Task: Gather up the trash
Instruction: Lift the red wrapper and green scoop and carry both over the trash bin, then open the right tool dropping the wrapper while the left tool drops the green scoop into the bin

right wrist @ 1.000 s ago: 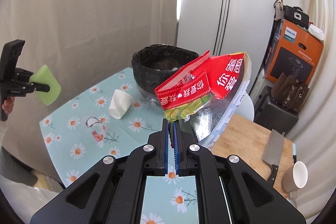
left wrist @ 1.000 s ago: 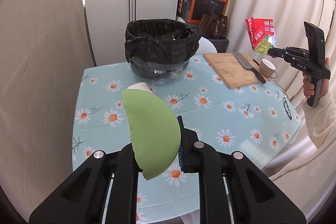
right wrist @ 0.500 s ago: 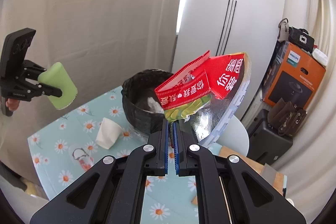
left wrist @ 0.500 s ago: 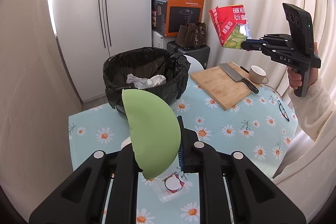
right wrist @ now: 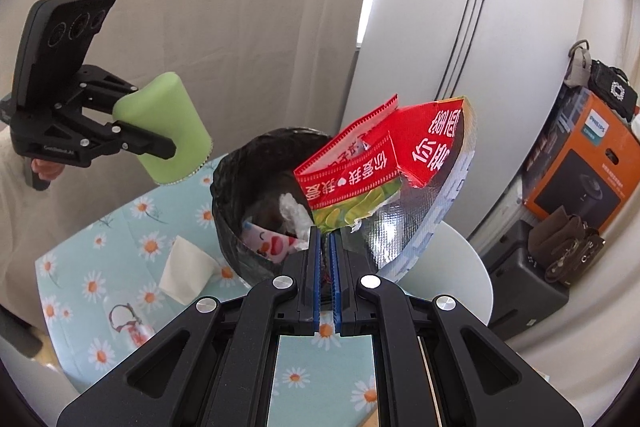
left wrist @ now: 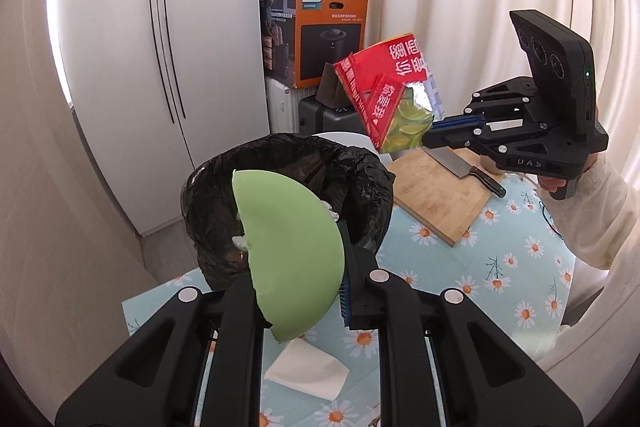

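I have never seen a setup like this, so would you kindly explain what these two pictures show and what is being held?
A person holds a hand-held gripper in each hand; each carries a camera looking along its two fingers. The left gripper, in its own view, grips a green cup. The right gripper, in its own view, pinches a red snack bag. Each view also shows the other gripper. Both hang near a black-lined bin on a daisy tablecloth. Also there: a white paper cup, a cutting board and a knife.
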Motion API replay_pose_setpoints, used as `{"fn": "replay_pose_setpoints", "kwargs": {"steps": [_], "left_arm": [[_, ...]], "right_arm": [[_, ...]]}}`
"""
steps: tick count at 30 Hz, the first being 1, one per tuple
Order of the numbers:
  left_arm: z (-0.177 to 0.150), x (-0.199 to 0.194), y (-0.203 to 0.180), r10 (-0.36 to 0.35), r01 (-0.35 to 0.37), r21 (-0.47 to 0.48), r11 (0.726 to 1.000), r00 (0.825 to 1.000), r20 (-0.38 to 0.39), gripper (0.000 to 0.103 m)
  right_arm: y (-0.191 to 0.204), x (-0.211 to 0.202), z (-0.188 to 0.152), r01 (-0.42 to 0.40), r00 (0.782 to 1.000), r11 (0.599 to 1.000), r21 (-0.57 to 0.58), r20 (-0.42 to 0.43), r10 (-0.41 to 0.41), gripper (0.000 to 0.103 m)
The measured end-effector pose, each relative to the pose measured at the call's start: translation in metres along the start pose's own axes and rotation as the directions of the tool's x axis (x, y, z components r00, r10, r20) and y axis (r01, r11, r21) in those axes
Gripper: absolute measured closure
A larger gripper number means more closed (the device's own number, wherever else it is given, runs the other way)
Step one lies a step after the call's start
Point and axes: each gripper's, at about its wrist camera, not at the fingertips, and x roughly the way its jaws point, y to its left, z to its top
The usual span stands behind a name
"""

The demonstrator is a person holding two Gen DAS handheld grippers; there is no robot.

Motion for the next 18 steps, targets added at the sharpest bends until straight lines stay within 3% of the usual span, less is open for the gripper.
{"fn": "replay_pose_setpoints", "kwargs": {"steps": [18], "left_arm": [[0.023, 0.106, 0.047, -0.07, 0.075, 0.068, 0.995, 0.995, -0.075, 0.088]], "right_arm": [[-0.024, 0.111, 0.006, -0.076, 0.988, 0.997, 0.003, -0.132, 0.075, 0.098]]}}
